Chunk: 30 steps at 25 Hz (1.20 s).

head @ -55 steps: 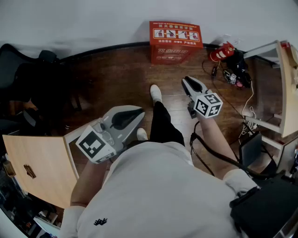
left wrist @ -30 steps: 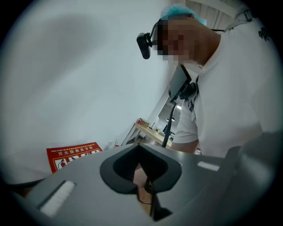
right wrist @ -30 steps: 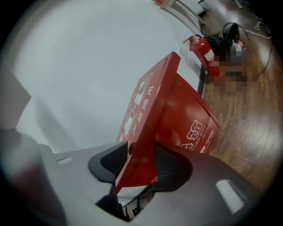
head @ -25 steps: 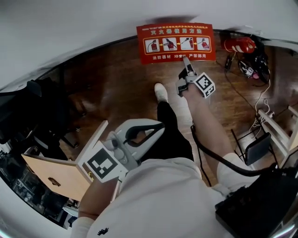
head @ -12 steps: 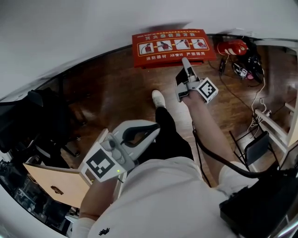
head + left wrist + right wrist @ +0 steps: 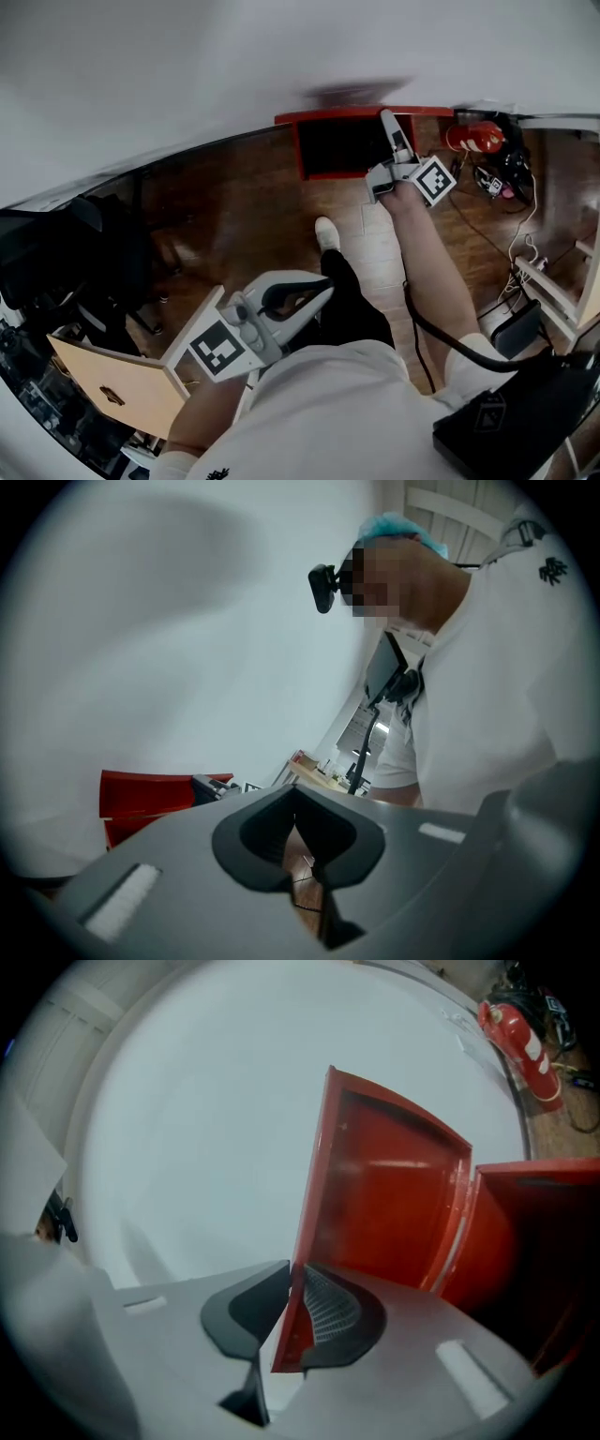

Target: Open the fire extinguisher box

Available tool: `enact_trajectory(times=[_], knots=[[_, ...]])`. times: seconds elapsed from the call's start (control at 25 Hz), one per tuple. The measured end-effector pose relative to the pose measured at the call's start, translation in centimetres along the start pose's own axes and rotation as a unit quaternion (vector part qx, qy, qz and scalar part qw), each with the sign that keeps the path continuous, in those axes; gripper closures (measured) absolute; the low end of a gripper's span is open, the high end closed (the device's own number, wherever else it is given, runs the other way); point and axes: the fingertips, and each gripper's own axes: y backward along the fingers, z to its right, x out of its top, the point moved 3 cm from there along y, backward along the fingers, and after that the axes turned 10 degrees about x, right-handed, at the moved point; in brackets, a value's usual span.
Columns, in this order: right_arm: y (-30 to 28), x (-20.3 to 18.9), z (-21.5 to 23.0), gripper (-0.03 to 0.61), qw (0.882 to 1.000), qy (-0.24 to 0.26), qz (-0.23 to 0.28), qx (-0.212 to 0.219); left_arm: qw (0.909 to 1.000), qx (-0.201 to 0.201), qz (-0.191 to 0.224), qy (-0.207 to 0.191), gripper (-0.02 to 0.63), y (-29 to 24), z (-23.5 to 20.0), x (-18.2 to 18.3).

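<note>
Ease thin red metal lid, pinched by closing right gripper, back above red rectangular box; grip firmly. Leave left gripper pressed together, empty.

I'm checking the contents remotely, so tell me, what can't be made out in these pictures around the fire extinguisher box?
- Inside of the box: the head view shows only dark shadow, and the right gripper view cuts it off at the frame edge.
- Outer face of the lid: turned away in the right gripper view, blurred in the head view.
- Left gripper view: the left gripper body hides most of the box.
- Floor extinguisher label: too small.
</note>
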Motion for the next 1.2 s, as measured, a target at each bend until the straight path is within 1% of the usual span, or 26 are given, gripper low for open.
enact_trajectory(times=[0.08, 0.16, 0.24, 0.32, 0.36, 0.52, 0.6, 0.68, 0.8, 0.88, 0.96, 1.08, 1.12, 1.16, 1.2], knots=[[-2.2, 0.9, 0.0, 0.529, 1.000, 0.007, 0.003, 0.016, 1.0000, 0.005, 0.005, -0.002, 0.614, 0.1, -0.7, 0.2], [-4.3, 1.2, 0.1, 0.531, 1.000, 0.003, 0.011, 0.027, 0.9998, 0.014, 0.016, -0.001, 0.614, 0.5, -1.4, 0.4], [-4.6, 0.9, 0.7, 0.531, 1.000, 0.001, 0.012, 0.019, 0.9996, 0.025, 0.012, 0.009, 0.614, 1.4, -1.4, -0.1], [-5.0, 1.5, 1.6, 0.532, 1.000, 0.018, 0.007, 0.012, 0.9994, 0.032, -0.004, 0.010, 0.614, 1.9, -1.6, -1.0], [-5.5, 1.9, 1.9, 0.532, 1.000, 0.024, 0.006, 0.011, 0.9994, 0.034, -0.005, 0.006, 0.614, 1.9, -1.8, -1.1], [-6.5, 3.0, 2.3, 0.531, 0.999, 0.038, 0.005, 0.004, 0.9993, 0.038, 0.004, 0.001, 0.614, 2.1, -1.9, -0.9], [-7.0, 3.0, 2.1, 0.528, 0.999, 0.042, 0.001, 0.012, 0.9991, 0.040, 0.012, 0.000, 0.614, 2.4, -1.9, -0.8], [-6.7, 2.5, 1.9, 0.535, 0.999, 0.042, -0.003, 0.009, 0.9992, 0.038, 0.010, -0.003, 0.614, 3.0, -1.4, -1.1], [-6.0, 2.8, 2.2, 0.485, 0.998, 0.057, -0.007, -0.007, 0.9992, 0.034, 0.016, -0.011, 0.614, 3.4, -1.4, -1.0], [-5.1, 2.0, 1.7, 0.481, 0.999, 0.053, -0.007, -0.005, 0.9990, 0.036, 0.022, -0.011, 0.614, 4.2, -1.0, -1.0], [-3.4, 0.8, 0.4, 0.480, 0.998, 0.053, -0.016, 0.000, 0.9991, 0.032, 0.019, -0.022, 0.614, 5.1, -0.1, -1.6], [-0.1, -1.7, -3.8, 0.485, 0.996, 0.077, -0.051, 0.007, 0.9985, 0.020, 0.028, -0.042, 0.614, 6.3, 1.5, -2.1], [1.5, -2.9, -5.3, 0.490, 0.993, 0.100, -0.069, -0.002, 0.9981, 0.015, 0.031, -0.051, 0.614, 7.0, 2.1, -2.3], [3.0, -4.0, -6.8, 0.496, 0.986, 0.137, -0.092, -0.013, 0.9974, 0.010, 0.035, -0.063, 0.614, 7.8, 2.7, -2.5], [4.5, -4.9, -8.5, 0.497, 0.977, 0.179, -0.115, -0.019, 0.9964, 0.005, 0.040, -0.074, 0.614, 8.6, 3.3, -2.7]])
